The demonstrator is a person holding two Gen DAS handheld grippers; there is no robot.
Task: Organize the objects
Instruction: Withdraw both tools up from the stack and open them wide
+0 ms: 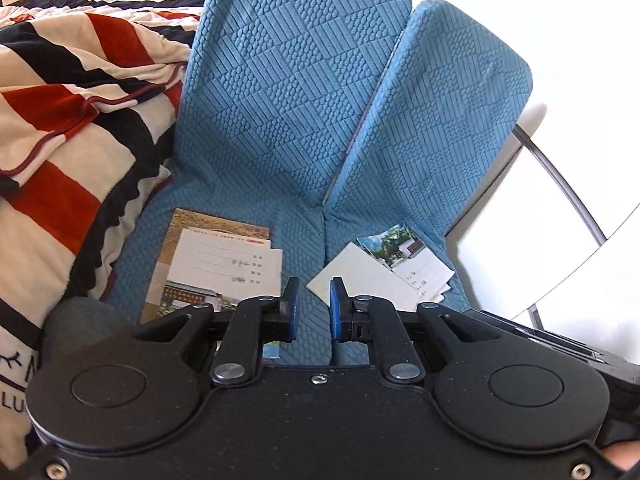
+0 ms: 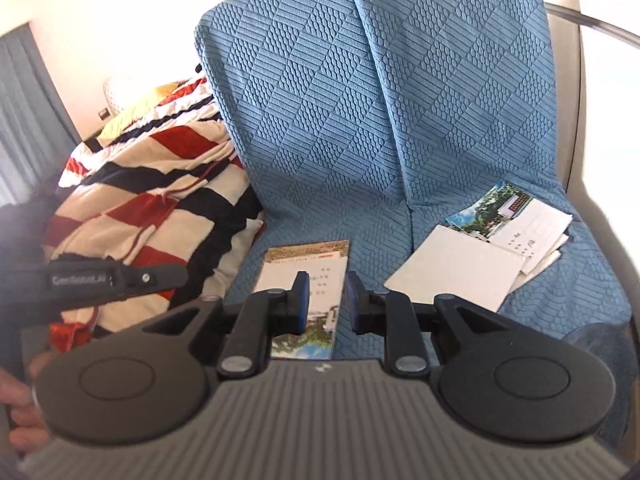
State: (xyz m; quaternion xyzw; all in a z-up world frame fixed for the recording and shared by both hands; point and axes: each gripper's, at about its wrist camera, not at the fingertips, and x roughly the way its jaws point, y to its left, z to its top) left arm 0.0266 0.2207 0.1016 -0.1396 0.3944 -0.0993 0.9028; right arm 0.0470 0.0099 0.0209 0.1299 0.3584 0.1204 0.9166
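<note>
in the left wrist view, the left gripper (image 1: 314, 306) hangs above a blue quilted sofa (image 1: 296, 92), its jaws nearly together with a narrow gap and nothing between them. on the seat below and to the left lies a neat stack of cards (image 1: 218, 264), a white lined card on top of printed ones, squared up. to the right, past the seam between the seat cushions, a loose pile of cards (image 1: 394, 268) lies fanned out, a blank white card overlapping a photo card and lined ones. a striped red, navy and cream blanket (image 1: 76, 120) is heaped at the sofa's left end.

in the right wrist view, the right gripper (image 2: 326, 302) also hovers empty, its jaws slightly parted over the stack of cards (image 2: 310, 296). the loose pile of cards (image 2: 488, 254) rests on the right cushion, well apart from the stack. the left gripper (image 2: 120, 280) shows at the left edge, beside the blanket (image 2: 152, 216).
</note>
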